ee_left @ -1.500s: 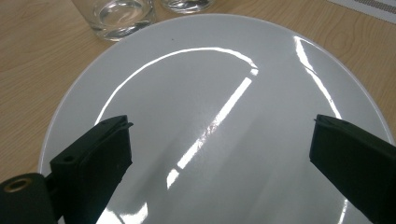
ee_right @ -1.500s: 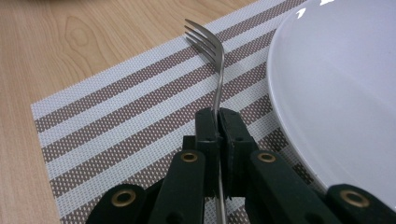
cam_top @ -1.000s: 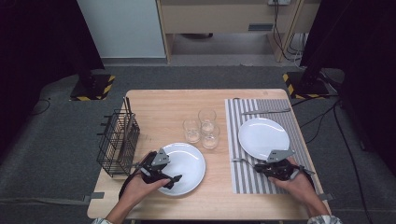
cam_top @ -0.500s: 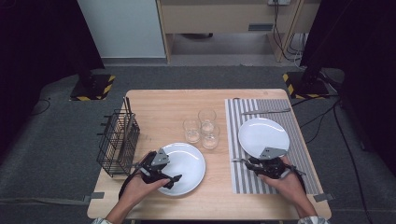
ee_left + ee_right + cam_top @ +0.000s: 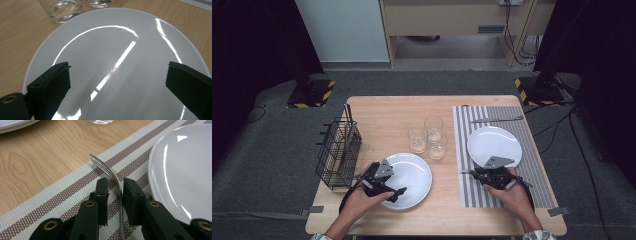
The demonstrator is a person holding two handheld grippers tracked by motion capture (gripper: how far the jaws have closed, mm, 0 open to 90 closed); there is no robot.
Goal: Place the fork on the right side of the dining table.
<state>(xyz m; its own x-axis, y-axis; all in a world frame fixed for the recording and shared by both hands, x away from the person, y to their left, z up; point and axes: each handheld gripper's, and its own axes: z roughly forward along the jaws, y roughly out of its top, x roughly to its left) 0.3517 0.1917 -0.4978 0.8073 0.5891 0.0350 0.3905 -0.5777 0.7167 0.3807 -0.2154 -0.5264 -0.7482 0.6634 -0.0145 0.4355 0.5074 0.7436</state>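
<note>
A white plate (image 5: 414, 172) lies on the wooden table (image 5: 382, 112) at the front left. My left gripper (image 5: 118, 65) hovers over it, jaws wide open and empty, also seen from above (image 5: 387, 182). A second white plate (image 5: 494, 142) rests on a striped placemat (image 5: 472, 195) at the right. A metal fork (image 5: 107, 168) lies on the mat to that plate's left, tines curving down. My right gripper (image 5: 115, 181) straddles the fork's neck. Its jaws have just been closing; a gap remains on the left side, so the gripper is open.
Three clear glasses (image 5: 433, 135) stand grouped mid-table. A black wire basket (image 5: 338, 152) sits at the table's left edge. Another piece of cutlery (image 5: 497, 119) lies across the placemat's far end.
My right gripper has slid a little to the left along the fork. The left gripper and the plates stay put.
</note>
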